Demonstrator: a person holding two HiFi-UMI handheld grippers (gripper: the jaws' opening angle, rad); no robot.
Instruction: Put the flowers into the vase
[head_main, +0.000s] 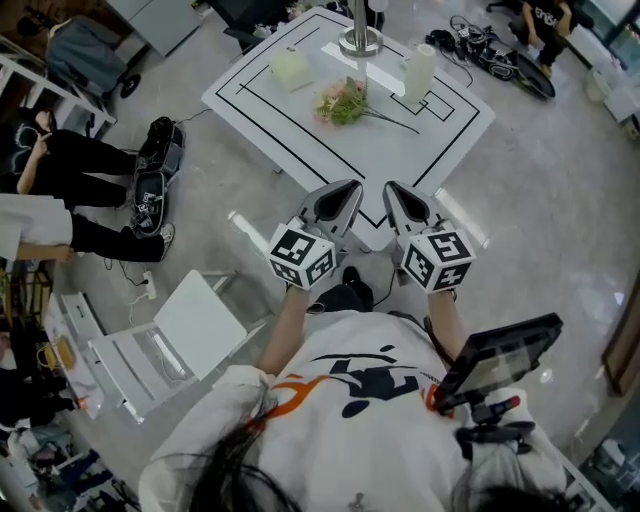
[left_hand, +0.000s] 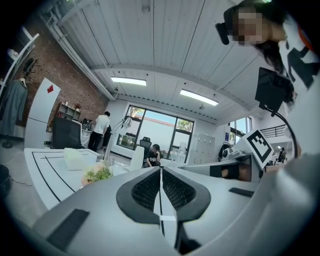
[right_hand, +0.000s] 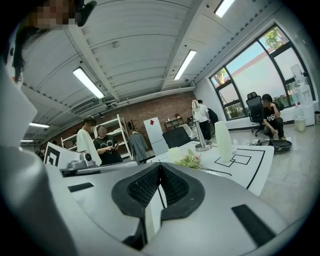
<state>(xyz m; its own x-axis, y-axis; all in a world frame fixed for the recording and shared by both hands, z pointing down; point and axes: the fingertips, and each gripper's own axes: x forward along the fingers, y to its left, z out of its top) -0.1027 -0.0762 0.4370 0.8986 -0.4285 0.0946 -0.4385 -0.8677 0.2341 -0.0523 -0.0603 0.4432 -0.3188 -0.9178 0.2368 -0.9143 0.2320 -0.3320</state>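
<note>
A bunch of pink and green flowers (head_main: 345, 103) lies on the white table (head_main: 300, 130) with black lines, its stems pointing right. The tall white vase (head_main: 418, 72) stands upright inside a black square to the right of the flowers. My left gripper (head_main: 350, 187) and right gripper (head_main: 392, 188) hang side by side in front of the table's near corner, both shut and empty, well short of the flowers. The left gripper view shows its gripper (left_hand: 161, 170) shut, with the flowers (left_hand: 97, 174) far left. In the right gripper view its gripper (right_hand: 160, 165) is shut, and the flowers (right_hand: 190, 161) and vase (right_hand: 223, 140) lie ahead.
A pale cube (head_main: 291, 69) and a lamp base (head_main: 360, 40) stand at the table's far side. A white folding chair (head_main: 190, 330) sits on the floor to my left. People sit at the left and far right, with bags and cables (head_main: 480, 45) on the floor.
</note>
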